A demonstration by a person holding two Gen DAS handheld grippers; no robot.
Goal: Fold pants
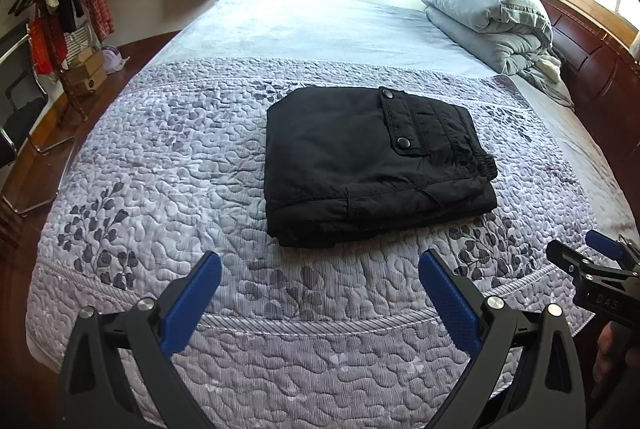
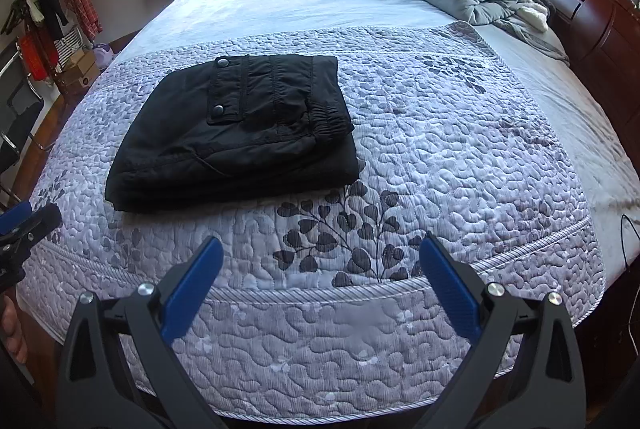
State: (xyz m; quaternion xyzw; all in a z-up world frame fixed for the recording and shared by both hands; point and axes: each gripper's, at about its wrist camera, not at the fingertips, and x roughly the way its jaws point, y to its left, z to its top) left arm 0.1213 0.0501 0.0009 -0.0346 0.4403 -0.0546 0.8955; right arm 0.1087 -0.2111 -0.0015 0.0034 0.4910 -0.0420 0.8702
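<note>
Bed (image 1: 320, 29) fills both views; patterned quilt (image 1: 180, 149) covers its near half, plain sheet beyond. Stacked pillow and duvet (image 1: 484, 13) at the far right by the headboard. Clothes rack (image 1: 60, 1) off left, on the floor.

Pants (image 1: 372, 161), black, lie mid-quilt as a compact squarish bundle, several layers deep. Pocket flap with two snaps faces up; elastic waistband bunches at the right edge. Lower layers stick out a little past the top layer along the near and right edges. In the right wrist view the bundle (image 2: 236, 133) sits left of centre.

Left gripper (image 1: 320, 293): jaws spread wide, nothing between them, hanging over the quilt's near border, short of the bundle. Right gripper (image 2: 320, 277): likewise wide open and empty, over the leaf print, well right of the pants.

Judgement: folding looks done, or all but. What remains is a tidy-up at most.
- If squaring edges, nudge the protruding lower layers with a closed fingertip; don't pinch, which would lift and shear the stack.
- Press flat from above near the waistband, the bulkiest part, likeliest to spring open.
- Otherwise keep both claws clear of the bundle when pulling away.
</note>
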